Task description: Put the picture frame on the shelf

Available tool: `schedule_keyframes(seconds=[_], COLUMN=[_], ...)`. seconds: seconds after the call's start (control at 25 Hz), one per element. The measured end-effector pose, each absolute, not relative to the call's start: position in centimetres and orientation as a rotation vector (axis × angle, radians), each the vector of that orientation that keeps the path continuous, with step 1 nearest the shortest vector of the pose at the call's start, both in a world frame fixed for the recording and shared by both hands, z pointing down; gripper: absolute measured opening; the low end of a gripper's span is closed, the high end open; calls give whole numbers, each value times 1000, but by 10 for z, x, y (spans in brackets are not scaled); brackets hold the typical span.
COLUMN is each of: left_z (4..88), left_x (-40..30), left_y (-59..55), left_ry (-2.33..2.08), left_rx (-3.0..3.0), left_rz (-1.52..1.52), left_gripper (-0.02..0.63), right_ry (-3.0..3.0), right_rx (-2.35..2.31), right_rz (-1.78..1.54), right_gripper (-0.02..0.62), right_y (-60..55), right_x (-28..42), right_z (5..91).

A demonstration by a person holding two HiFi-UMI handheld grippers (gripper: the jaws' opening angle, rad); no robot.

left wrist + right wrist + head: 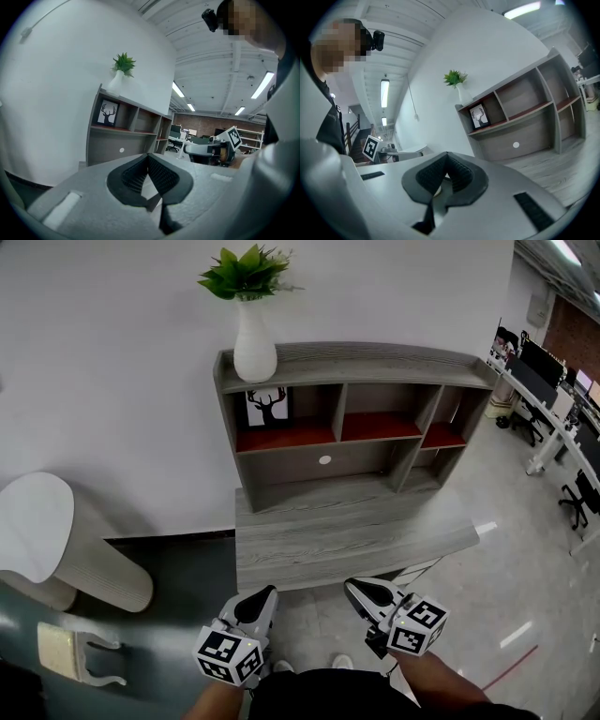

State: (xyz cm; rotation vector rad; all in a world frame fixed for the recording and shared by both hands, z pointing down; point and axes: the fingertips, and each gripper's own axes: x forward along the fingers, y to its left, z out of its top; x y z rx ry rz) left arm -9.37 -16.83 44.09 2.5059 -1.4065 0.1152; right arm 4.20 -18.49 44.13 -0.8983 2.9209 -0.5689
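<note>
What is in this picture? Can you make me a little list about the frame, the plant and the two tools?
picture: white picture frame with a black deer, standing in the top left compartment
shelf: grey wooden shelf unit on a grey wooden desk
on top of shelf: white ceramic vase holding a green leafy plant
left tool: shut, holding nothing
right tool: shut, holding nothing
where the tools are: low, in front of the desk, touching nothing

A white wall [112, 362] meets a glossy grey floor [525, 549], with office desks [553, 413] at right.
</note>
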Motion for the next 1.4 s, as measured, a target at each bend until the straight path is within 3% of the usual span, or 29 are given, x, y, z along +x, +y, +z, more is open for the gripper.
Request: schedule_keyframes(seconds=[1.4], left_z=[439], left_x=[-85], left_y=[-168], left_ry=[-1432], left_rx=[2499], left_rz=[111], left_gripper=[9], right_ry=[2918], right_rx=[-879], right_rz=[-571], right_gripper=[14], right_y=[-186], right_x=[52], right_z=[444])
